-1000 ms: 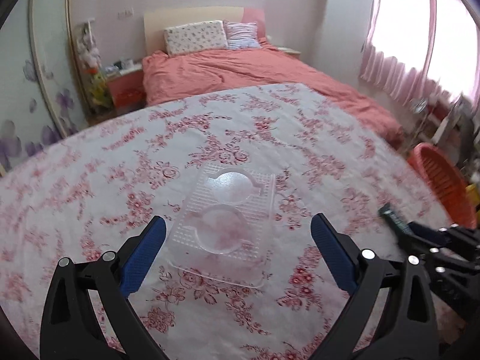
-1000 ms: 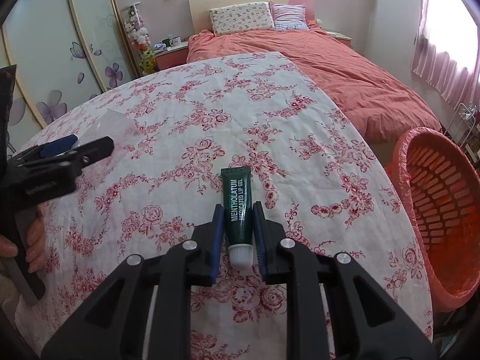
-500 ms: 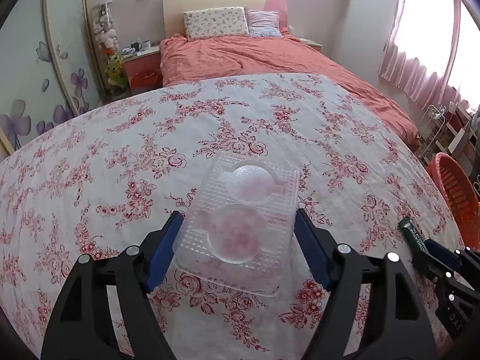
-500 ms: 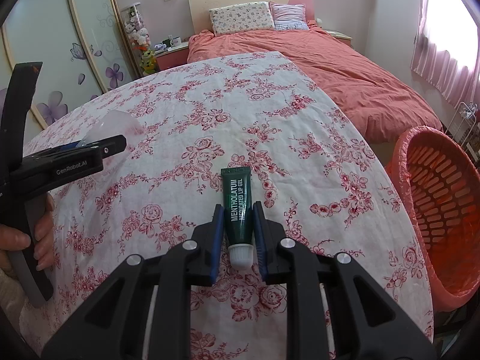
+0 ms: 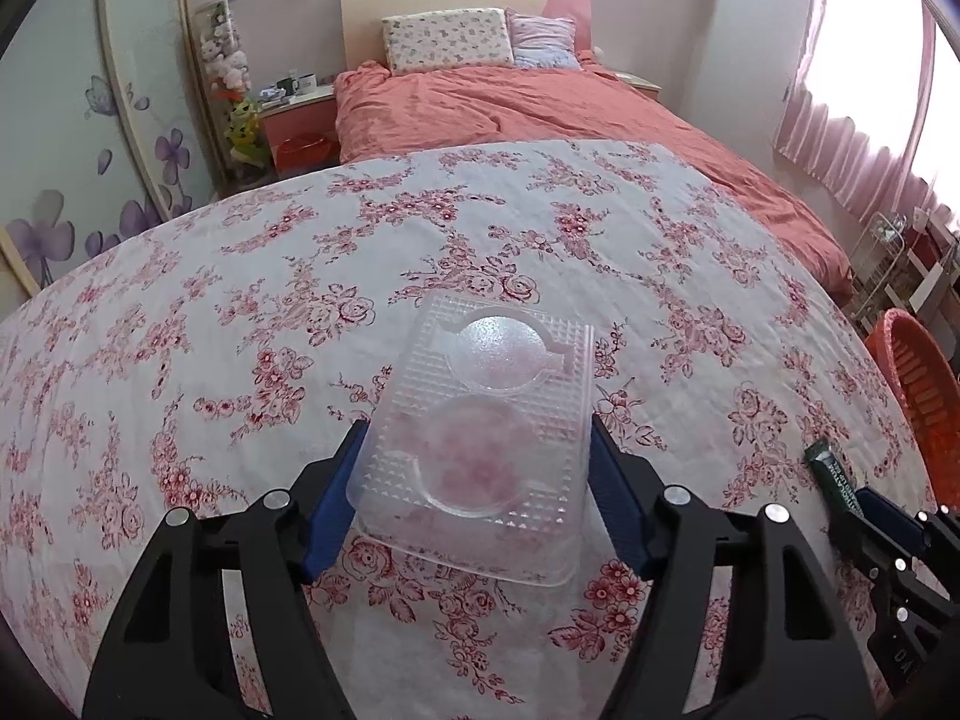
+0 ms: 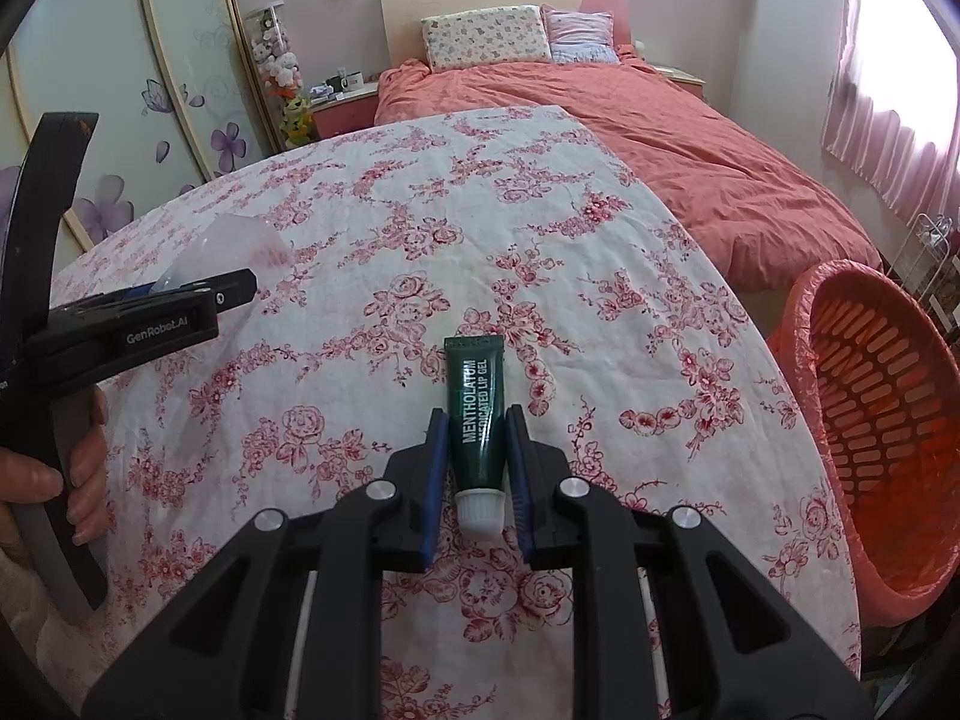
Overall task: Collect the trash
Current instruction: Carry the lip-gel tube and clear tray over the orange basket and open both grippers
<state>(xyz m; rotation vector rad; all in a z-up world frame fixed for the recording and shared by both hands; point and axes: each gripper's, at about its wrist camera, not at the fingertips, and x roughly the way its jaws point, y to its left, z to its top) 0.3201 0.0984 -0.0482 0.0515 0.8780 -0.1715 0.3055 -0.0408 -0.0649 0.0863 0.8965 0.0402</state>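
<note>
A clear plastic blister tray (image 5: 498, 354) with two round hollows lies on the flowered tablecloth (image 5: 240, 312). My left gripper (image 5: 477, 426) has it between its blue pads. The jaws are closing and both pads touch the tray's long sides. From the right wrist view the left gripper (image 6: 231, 294) sits at the left, held by a hand (image 6: 36, 474), with the tray (image 6: 240, 240) past its tip. My right gripper (image 6: 474, 414) is shut on a dark green lip gel tube (image 6: 477, 396) with a white cap that rests on the cloth. The tube (image 5: 831, 471) also shows at the right of the left wrist view.
An orange-red plastic basket (image 6: 804, 324) stands off the table's right edge, seen also as the basket (image 5: 912, 360) in the left wrist view. Behind the table are a bed with a coral cover (image 6: 690, 138), a bedside stand and pink curtains.
The left gripper's jaws have narrowed from wide apart until the pads meet the tray's sides, and it has rolled a little. The right gripper and tube have not moved.
</note>
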